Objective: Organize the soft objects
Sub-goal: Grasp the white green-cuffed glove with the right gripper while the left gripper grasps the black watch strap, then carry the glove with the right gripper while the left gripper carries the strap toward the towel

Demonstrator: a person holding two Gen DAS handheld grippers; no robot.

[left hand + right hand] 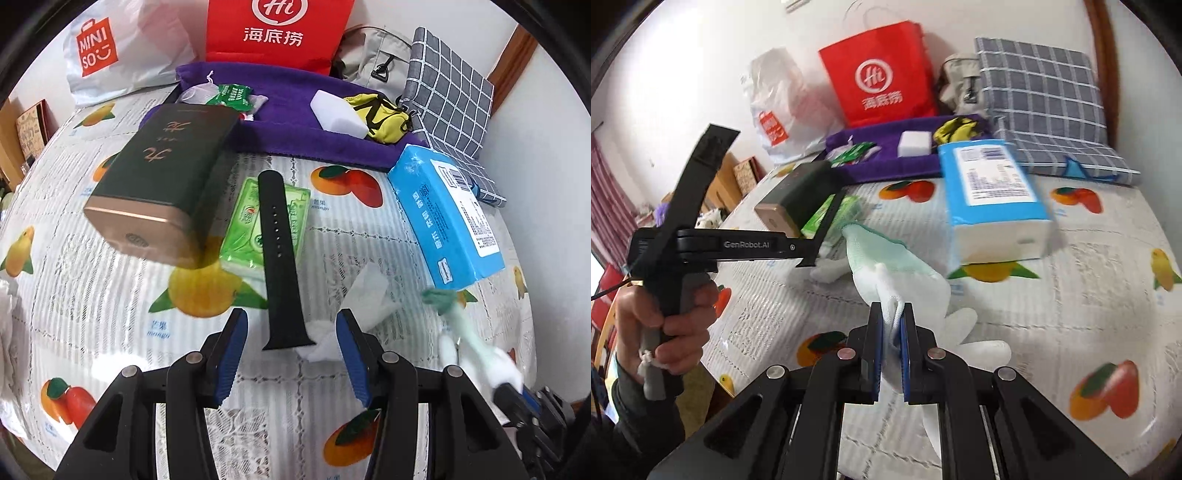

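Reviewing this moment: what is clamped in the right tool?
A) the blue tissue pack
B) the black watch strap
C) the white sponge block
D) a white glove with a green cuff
D: in the right wrist view the right tool is shut on the white glove, whose green cuff trails off toward the tissue packs; the black watch strap lies on the bed.

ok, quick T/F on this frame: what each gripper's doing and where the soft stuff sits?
1. The right gripper is shut on the white glove. True.
2. The left gripper holds the black strap. False: its jaws stand open, the strap lying between them.
3. The white sponge sits on the purple towel. True.
4. The strap lies across the blue tissue pack. False: it crosses the green tissue pack.
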